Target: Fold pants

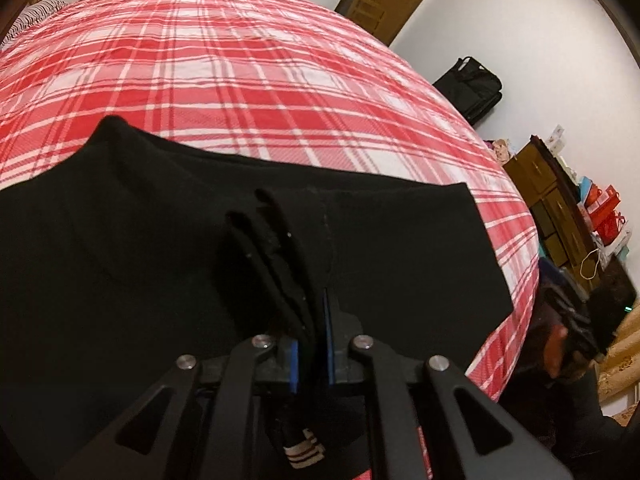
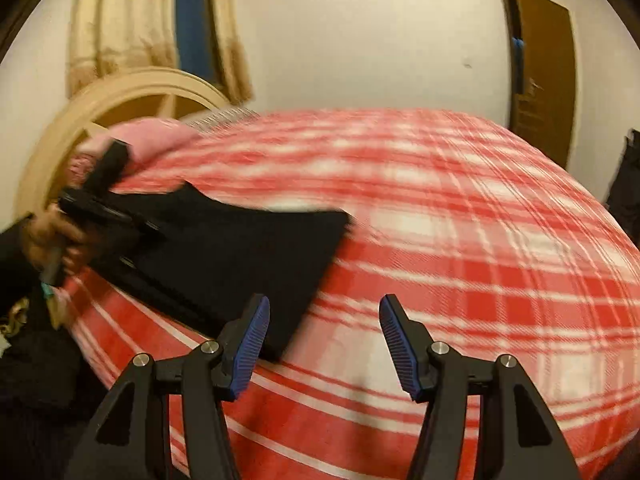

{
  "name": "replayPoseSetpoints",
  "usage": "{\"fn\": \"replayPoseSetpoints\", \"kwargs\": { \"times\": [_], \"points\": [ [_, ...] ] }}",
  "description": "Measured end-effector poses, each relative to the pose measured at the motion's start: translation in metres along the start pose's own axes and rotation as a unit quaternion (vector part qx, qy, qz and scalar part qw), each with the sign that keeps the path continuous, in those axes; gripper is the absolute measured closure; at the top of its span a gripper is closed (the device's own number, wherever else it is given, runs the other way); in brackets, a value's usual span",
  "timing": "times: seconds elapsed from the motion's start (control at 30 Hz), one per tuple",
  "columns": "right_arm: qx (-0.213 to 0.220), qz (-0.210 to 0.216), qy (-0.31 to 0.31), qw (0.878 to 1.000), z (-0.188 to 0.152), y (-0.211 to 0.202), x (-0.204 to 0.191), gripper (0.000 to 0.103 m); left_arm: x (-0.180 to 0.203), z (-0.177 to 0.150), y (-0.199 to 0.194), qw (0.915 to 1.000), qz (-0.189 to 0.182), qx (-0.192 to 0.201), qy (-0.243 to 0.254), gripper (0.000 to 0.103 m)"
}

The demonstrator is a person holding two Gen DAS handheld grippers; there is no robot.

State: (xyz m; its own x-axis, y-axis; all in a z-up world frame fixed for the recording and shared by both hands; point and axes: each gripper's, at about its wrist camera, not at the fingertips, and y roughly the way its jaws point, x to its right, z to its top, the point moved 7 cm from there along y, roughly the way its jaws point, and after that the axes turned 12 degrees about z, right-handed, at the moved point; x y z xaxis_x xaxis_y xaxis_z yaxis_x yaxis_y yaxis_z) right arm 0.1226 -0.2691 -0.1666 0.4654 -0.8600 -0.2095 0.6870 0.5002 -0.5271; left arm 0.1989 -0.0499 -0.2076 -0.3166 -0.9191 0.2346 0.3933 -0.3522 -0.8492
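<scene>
From 10 to 2 o'clock of the black pants [image 1: 168, 240], the plaid bedspread [image 1: 248, 76] lies bare and passable. At 3 o'clock, off the bed's edge, a wooden dresser [image 1: 548, 188] and black bag [image 1: 472, 88] crowd the wall. A pink pillow [image 2: 156, 136] blocks the headboard end.

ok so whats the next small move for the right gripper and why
Probably bring the right gripper to the near corner of the pants and close on it. The left gripper is already shut on a bunched fold, while the right one is open and empty over the bedspread, just beside that edge.
</scene>
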Motion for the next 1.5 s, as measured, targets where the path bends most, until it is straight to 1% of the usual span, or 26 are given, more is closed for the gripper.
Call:
{"fn": "replayPoseSetpoints", "kwargs": {
  "times": [0.07, 0.13, 0.17, 0.23, 0.27, 0.3, 0.37, 0.4, 0.47, 0.53, 0.63, 0.67, 0.7, 0.73, 0.83, 0.9, 0.97, 1.0, 1.1, 1.2, 1.33, 1.43, 1.5],
  "points": [
    [-0.01, 0.023, -0.012, 1.0, 0.003, 0.015, -0.019, 0.043, 0.0, 0.0, -0.001, 0.9999, 0.01, 0.006, 0.009, 0.088],
    [-0.037, 0.033, -0.025, 0.998, -0.002, 0.036, -0.032, 0.042, 0.002, -0.002, -0.002, 0.9992, 0.025, 0.012, 0.027, 0.084],
    [-0.054, 0.032, -0.033, 0.997, -0.006, 0.046, -0.036, 0.042, 0.001, -0.002, -0.003, 0.9989, 0.031, 0.015, 0.032, 0.08],
    [-0.115, 0.036, -0.046, 0.992, -0.023, 0.065, -0.043, 0.042, 0.002, -0.004, -0.007, 0.9977, 0.046, 0.023, 0.044, 0.071],
    [-0.121, 0.029, -0.054, 0.991, -0.028, 0.066, -0.044, 0.042, 0.002, -0.005, -0.01, 0.9971, 0.053, 0.028, 0.047, 0.061],
    [-0.118, 0.018, -0.072, 0.99, -0.03, 0.064, -0.046, 0.042, 0.0, -0.006, -0.015, 0.9961, 0.061, 0.037, 0.051, 0.051],
    [-0.121, 0.02, -0.062, 0.991, -0.029, 0.06, -0.045, 0.042, -0.006, -0.008, -0.028, 0.9939, 0.076, 0.056, 0.057, 0.043],
    [-0.114, 0.03, -0.046, 0.992, -0.023, 0.057, -0.046, 0.042, -0.012, -0.009, -0.038, 0.9921, 0.085, 0.069, 0.061, 0.037],
    [-0.093, 0.047, -0.032, 0.994, -0.011, 0.056, -0.051, 0.042, -0.026, -0.01, -0.052, 0.9886, 0.104, 0.089, 0.063, 0.032],
    [-0.076, 0.048, -0.037, 0.995, 0.006, 0.063, -0.062, 0.042, -0.041, -0.011, -0.063, 0.985, 0.125, 0.1, 0.063, 0.031],
    [-0.074, 0.052, -0.05, 0.995, 0.027, 0.093, -0.082, 0.042, -0.078, -0.014, -0.08, 0.9795, 0.162, 0.111, 0.043, 0.029],
    [-0.075, 0.059, -0.055, 0.994, 0.032, 0.102, -0.089, 0.042, -0.087, -0.015, -0.084, 0.978, 0.172, 0.112, 0.038, 0.027],
    [-0.077, 0.072, -0.06, 0.993, 0.037, 0.117, -0.099, 0.042, -0.105, -0.018, -0.089, 0.9744, 0.194, 0.111, 0.026, 0.026],
    [-0.081, 0.077, -0.062, 0.992, 0.039, 0.127, -0.106, 0.042, -0.114, -0.021, -0.092, 0.9715, 0.208, 0.111, 0.02, 0.026],
    [-0.104, 0.08, -0.065, 0.989, 0.033, 0.156, -0.121, 0.042, -0.154, -0.03, -0.104, 0.9639, 0.243, 0.108, -0.015, 0.026],
    [-0.131, 0.087, -0.058, 0.986, 0.018, 0.171, -0.127, 0.042, -0.176, -0.035, -0.109, 0.9578, 0.266, 0.104, -0.029, 0.026],
    [-0.116, 0.072, -0.079, 0.988, 0.011, 0.17, -0.131, 0.041, -0.188, -0.042, -0.112, 0.9542, 0.279, 0.103, -0.032, 0.025],
    [-0.117, 0.069, -0.083, 0.987, 0.009, 0.17, -0.133, 0.041, -0.198, -0.044, -0.114, 0.9512, 0.289, 0.101, -0.035, 0.025],
    [-0.127, 0.07, -0.078, 0.986, 0.013, 0.169, -0.136, 0.041, -0.213, -0.048, -0.115, 0.943, 0.316, 0.097, -0.039, 0.025],
    [-0.109, 0.069, -0.087, 0.988, 0.027, 0.169, -0.145, 0.041, -0.228, -0.052, -0.118, 0.9389, 0.326, 0.097, -0.052, 0.025],
    [-0.105, 0.081, -0.098, 0.986, 0.039, 0.187, -0.169, 0.041, -0.244, -0.056, -0.122, 0.9373, 0.327, 0.097, -0.071, 0.025],
    [-0.119, 0.092, -0.115, 0.982, 0.033, 0.204, -0.189, 0.041, -0.251, -0.061, -0.125, 0.9367, 0.329, 0.096, -0.073, 0.025],
    [-0.138, 0.098, -0.121, 0.978, 0.023, 0.214, -0.198, 0.041, -0.254, -0.062, -0.126, 0.938, 0.326, 0.094, -0.072, 0.025]
  ]
}}
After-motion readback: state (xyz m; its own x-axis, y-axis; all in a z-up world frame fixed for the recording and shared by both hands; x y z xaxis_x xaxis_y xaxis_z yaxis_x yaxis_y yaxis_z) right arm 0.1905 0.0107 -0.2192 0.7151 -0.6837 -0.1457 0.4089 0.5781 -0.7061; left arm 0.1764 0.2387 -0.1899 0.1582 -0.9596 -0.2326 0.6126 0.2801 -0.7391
